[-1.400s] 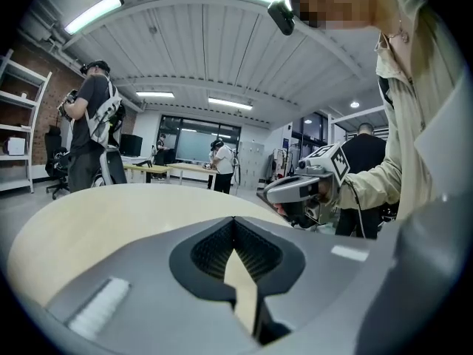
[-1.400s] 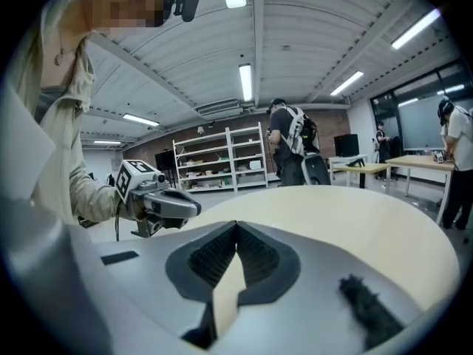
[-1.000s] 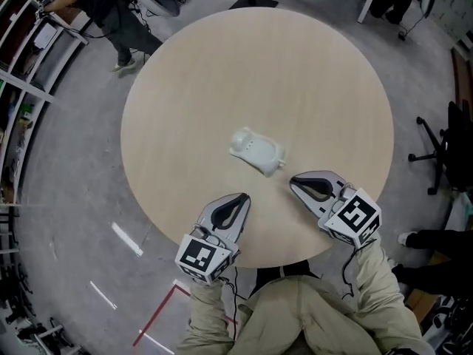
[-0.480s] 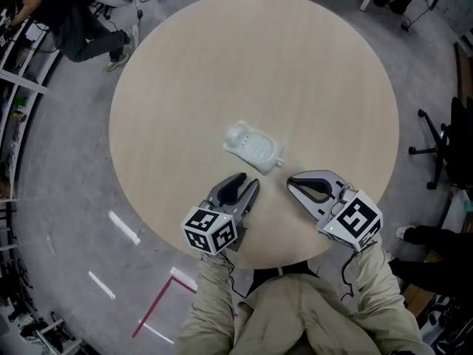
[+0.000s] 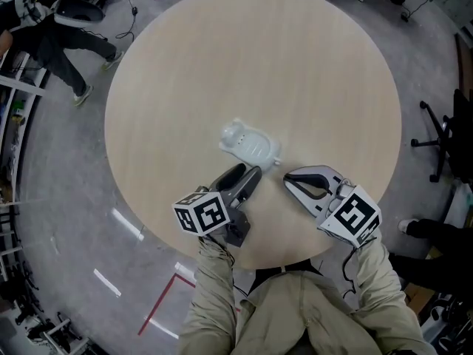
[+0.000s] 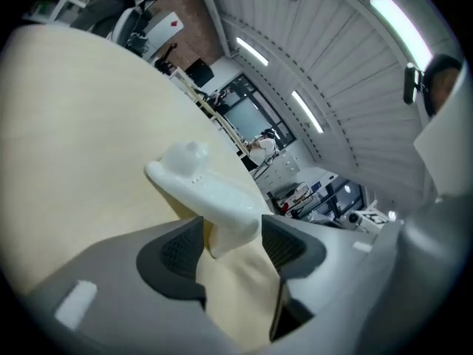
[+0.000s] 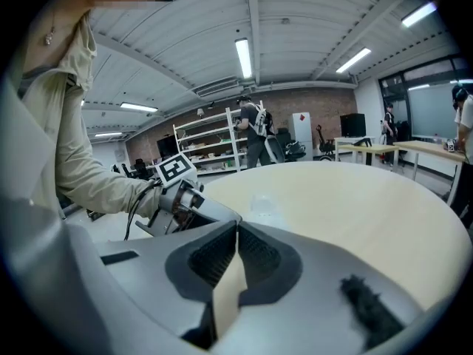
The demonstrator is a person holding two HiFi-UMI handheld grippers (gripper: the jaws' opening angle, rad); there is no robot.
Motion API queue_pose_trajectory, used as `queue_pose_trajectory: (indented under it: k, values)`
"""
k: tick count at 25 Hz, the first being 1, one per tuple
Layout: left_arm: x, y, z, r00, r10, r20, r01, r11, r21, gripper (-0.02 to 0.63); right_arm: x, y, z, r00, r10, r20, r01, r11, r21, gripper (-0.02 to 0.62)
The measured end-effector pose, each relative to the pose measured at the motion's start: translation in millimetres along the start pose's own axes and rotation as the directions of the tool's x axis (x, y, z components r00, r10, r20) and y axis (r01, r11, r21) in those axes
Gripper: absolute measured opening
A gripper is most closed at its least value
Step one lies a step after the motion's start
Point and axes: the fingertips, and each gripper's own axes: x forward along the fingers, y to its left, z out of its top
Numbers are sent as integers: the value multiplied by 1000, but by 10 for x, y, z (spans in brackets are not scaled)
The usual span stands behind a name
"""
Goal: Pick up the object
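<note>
A white moulded plastic object [image 5: 250,143] lies near the middle of the round wooden table [image 5: 310,58]. My left gripper [image 5: 248,174] is rolled onto its side just in front of it; its jaws have just been opening and stand open. In the left gripper view the object's [image 6: 214,194] near end reaches in between the dark pads [image 6: 176,251], and no pad presses on it. To the right of the object, low over the table, my right gripper [image 5: 287,177] is shut with nothing in it. The right gripper view shows its pads [image 7: 255,256] meeting and the left gripper [image 7: 181,189] beyond them.
The table's near edge [image 5: 281,261] runs under both hands. A person [image 5: 52,28] stands on the grey floor at the upper left. An office chair [image 5: 443,139] is at the right. Red tape [image 5: 159,305] marks the floor at the lower left.
My left gripper has rolled onto its side, moved forward towards the white object and opened its jaws. The right gripper has stayed almost where it was.
</note>
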Motion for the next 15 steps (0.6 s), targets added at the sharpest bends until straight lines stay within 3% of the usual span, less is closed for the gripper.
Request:
queue_pose_trajectory:
  k: [2, 5, 12, 15]
  values:
    - [34, -6, 31, 999, -31, 16, 32, 992, -125, 278, 14, -3, 36, 1000, 4, 7, -4, 1000, -3, 3]
    - [73, 12, 66, 996, -57, 63, 72, 956, -283, 288, 12, 14, 57, 1000, 7, 17, -7, 1000, -8, 3]
    - [199, 10, 134, 991, -73, 114, 115, 901, -419, 288, -19, -4, 13, 1000, 1, 13, -1, 1000, -5, 3]
    - [192, 51, 207, 981, -69, 183, 154, 850, -504, 288, -18, 9, 64, 1000, 7, 27, -6, 1000, -11, 3]
